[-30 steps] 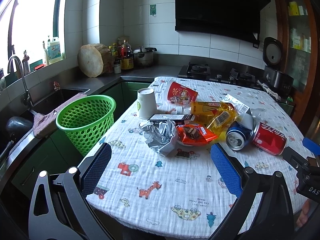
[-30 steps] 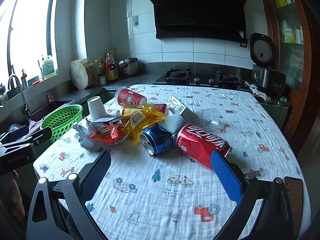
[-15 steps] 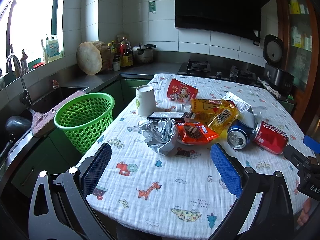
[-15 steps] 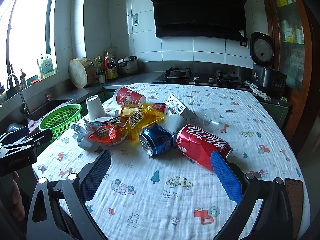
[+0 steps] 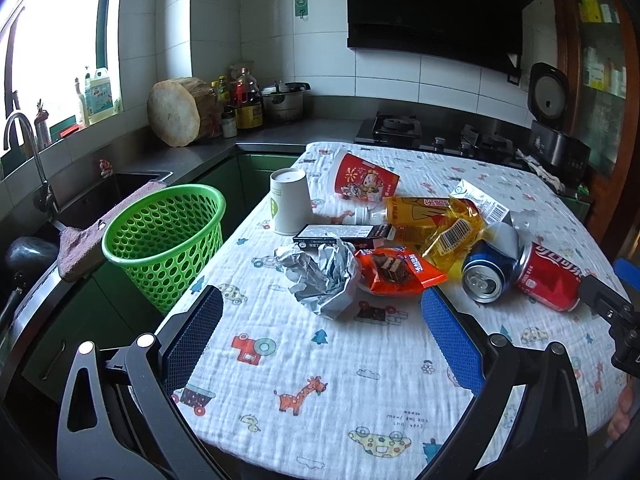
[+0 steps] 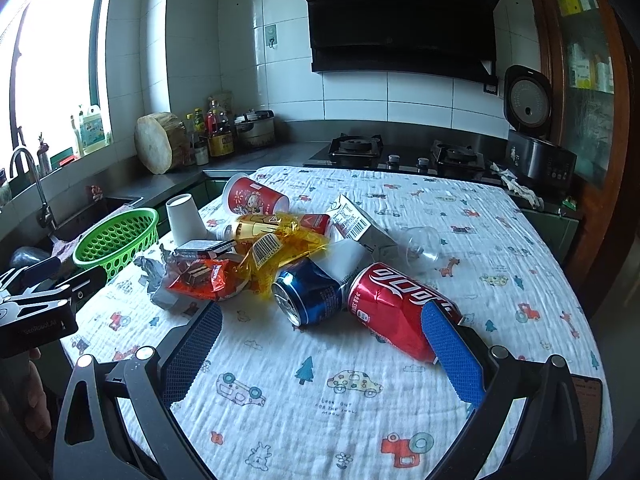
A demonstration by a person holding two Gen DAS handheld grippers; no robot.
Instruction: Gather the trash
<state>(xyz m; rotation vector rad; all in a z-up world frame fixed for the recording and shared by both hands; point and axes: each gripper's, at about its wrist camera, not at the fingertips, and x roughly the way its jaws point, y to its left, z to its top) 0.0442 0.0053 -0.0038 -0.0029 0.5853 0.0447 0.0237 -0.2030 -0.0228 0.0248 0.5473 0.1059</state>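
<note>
Both tongs, left gripper [image 5: 322,328] and right gripper [image 6: 324,344], spread and empty; ahead, crumpled foil [image 5: 320,276] and dented red can [image 6: 394,312], probably light, pinch across their middles.

Red can [image 6: 394,312], lying just right of the blue can [image 6: 312,294]: white Coca-Cola script in Chinese characters along its side, characters not resolved. Cartoon-print cloth [image 6: 360,408] in front of the red can carries small lettering "LOOK OUT FOR THE MOON". Barcodes show on the yellow wrapper [image 6: 266,246] and white carton [image 6: 356,226] behind the blue can, digits illegible; gripper body [image 6: 34,326] at far left bears partial lettering, unreadable.
</note>
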